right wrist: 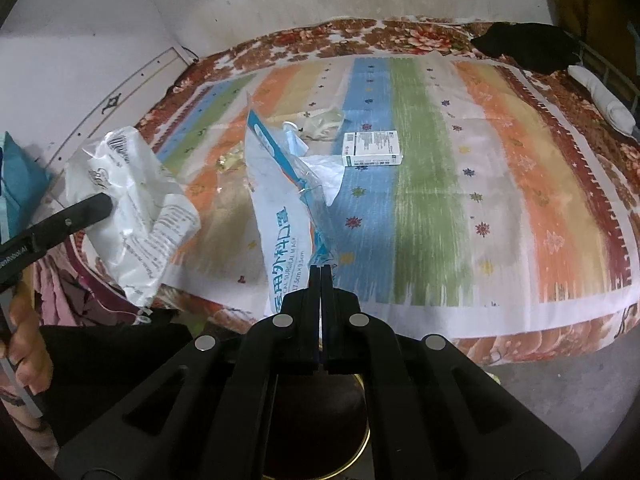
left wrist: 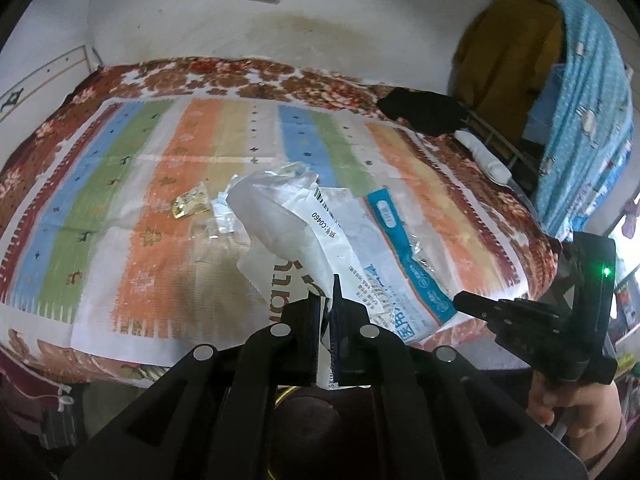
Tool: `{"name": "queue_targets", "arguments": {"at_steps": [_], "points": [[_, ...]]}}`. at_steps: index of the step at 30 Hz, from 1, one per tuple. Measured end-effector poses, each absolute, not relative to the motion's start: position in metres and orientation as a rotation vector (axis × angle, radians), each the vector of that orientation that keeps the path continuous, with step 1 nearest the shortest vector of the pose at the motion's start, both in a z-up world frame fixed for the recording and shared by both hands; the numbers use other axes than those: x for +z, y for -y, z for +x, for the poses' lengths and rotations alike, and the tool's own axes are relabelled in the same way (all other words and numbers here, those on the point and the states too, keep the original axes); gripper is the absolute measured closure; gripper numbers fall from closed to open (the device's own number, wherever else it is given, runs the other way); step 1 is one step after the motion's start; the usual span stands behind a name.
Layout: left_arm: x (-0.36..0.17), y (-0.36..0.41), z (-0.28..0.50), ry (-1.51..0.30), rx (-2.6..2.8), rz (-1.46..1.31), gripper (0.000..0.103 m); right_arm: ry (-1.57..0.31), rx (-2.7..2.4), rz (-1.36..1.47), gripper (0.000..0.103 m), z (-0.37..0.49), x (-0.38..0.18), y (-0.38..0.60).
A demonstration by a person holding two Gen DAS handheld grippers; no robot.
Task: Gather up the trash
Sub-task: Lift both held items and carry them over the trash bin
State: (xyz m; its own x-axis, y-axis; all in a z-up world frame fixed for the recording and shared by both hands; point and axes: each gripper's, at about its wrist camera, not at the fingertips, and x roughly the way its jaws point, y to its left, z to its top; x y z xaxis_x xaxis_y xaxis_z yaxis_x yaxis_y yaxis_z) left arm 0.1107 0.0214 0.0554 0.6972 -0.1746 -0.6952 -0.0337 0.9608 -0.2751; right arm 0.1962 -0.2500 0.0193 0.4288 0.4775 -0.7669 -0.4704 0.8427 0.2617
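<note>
In the left wrist view my left gripper (left wrist: 327, 296) is shut on a crumpled white plastic bag (left wrist: 280, 220) with a barcode, lifted over the bed's near edge. My right gripper (right wrist: 321, 270) is shut on the corner of a blue-and-white surgical mask packet (right wrist: 280, 220), which hangs up off the bedspread. Each view shows the other gripper: the right gripper (left wrist: 464, 302) on the packet (left wrist: 404, 264), the left gripper (right wrist: 105, 203) on the bag (right wrist: 132, 208). Loose on the bed lie a white carton (right wrist: 372, 149), a gold wrapper (right wrist: 230, 160) and clear plastic scraps (left wrist: 218, 222).
The striped bedspread (right wrist: 500, 184) covers a floral blanket. A black cloth (right wrist: 528, 48) and a white roll (right wrist: 604, 100) lie at the far right edge. A dark round bin with a brass-coloured rim (right wrist: 360, 452) stands below the grippers. A blue curtain (left wrist: 588, 120) hangs at the right.
</note>
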Motion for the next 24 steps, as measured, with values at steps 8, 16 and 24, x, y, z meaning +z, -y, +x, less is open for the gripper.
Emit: {"name": "queue_targets", "arguments": {"at_steps": [8,16,24], "points": [[0.051,-0.011,0.086,-0.772,-0.117,-0.265,0.1,-0.914,0.591,-0.008,0.103,0.173,0.023,0.261],[0.041,-0.011,0.066,-0.759,-0.08,-0.25,0.1,-0.912,0.589,-0.034,0.103,0.145,0.017,0.261],[0.029,-0.01,0.041,-0.751,-0.094,-0.274,0.1,-0.901,0.598,-0.05,0.103,0.111,0.009,0.26]]}}
